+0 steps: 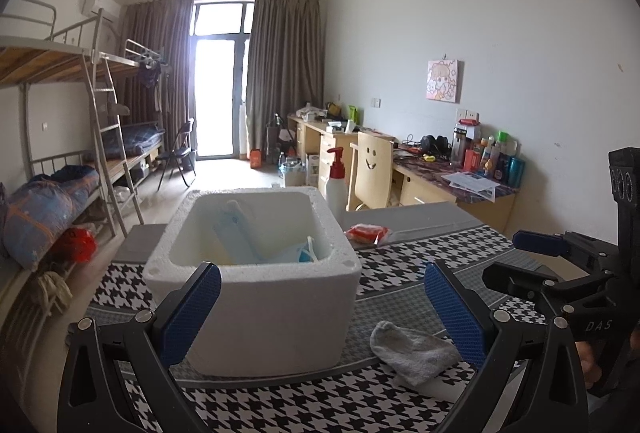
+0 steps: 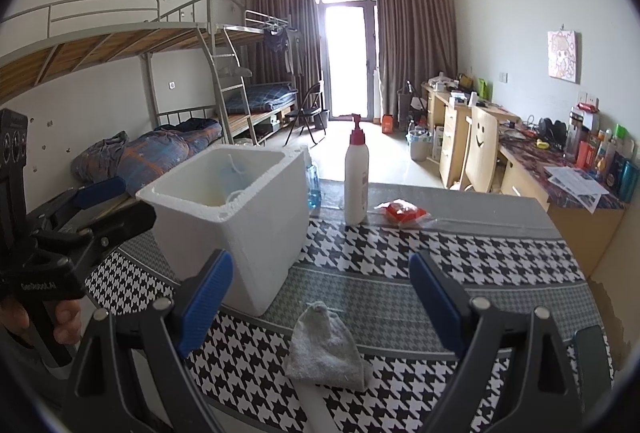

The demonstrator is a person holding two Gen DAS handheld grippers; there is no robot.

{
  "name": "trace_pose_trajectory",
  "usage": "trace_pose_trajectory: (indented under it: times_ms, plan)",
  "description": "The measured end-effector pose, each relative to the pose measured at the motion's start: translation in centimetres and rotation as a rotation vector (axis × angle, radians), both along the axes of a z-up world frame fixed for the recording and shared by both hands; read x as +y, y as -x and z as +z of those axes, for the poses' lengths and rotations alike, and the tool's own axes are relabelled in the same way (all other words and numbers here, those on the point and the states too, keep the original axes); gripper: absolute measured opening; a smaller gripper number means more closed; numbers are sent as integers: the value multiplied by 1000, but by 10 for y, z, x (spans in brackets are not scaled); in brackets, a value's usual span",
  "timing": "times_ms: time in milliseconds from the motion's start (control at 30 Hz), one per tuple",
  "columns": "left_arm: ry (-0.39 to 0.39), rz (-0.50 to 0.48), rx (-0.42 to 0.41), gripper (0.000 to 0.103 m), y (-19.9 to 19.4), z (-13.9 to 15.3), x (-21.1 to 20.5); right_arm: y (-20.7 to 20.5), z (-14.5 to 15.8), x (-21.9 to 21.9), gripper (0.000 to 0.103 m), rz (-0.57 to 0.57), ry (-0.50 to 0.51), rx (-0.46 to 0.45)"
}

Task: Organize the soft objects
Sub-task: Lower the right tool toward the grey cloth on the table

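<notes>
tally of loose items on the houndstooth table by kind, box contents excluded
Foam box: 1
Grey sock: 1
Pump bottle: 1
Red packet: 1
Total: 4
Both grippers, left gripper and right gripper, are open and hold nothing.

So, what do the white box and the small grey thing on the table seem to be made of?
White square box: probably expanded polystyrene foam, matte; its rim looks grainy and crumbly. Small grey crumpled sock: soft knitted fabric, likely cotton blend; fuzzy surface and limp folds.
</notes>
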State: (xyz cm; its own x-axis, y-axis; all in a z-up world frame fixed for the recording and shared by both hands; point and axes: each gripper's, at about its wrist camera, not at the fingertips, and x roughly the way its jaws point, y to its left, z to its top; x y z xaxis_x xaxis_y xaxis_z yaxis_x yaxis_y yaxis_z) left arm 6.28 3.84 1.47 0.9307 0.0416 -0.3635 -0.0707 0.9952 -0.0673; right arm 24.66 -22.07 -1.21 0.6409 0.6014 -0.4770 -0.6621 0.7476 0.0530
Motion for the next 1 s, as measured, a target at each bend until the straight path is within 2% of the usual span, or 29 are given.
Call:
trace_pose_trajectory:
  times_ms: [633,767,1000]
  plan:
    - [5,1,20,102,1,-14,-3,6,-18,-7,92,-16,1,22]
    - [-14,8,13,102,2,-19,-4,7,-22,-8,92,-22,5,23]
    - [4,-5,39,102,1,-28,-3,11,-26,-10,92,-25,7,20]
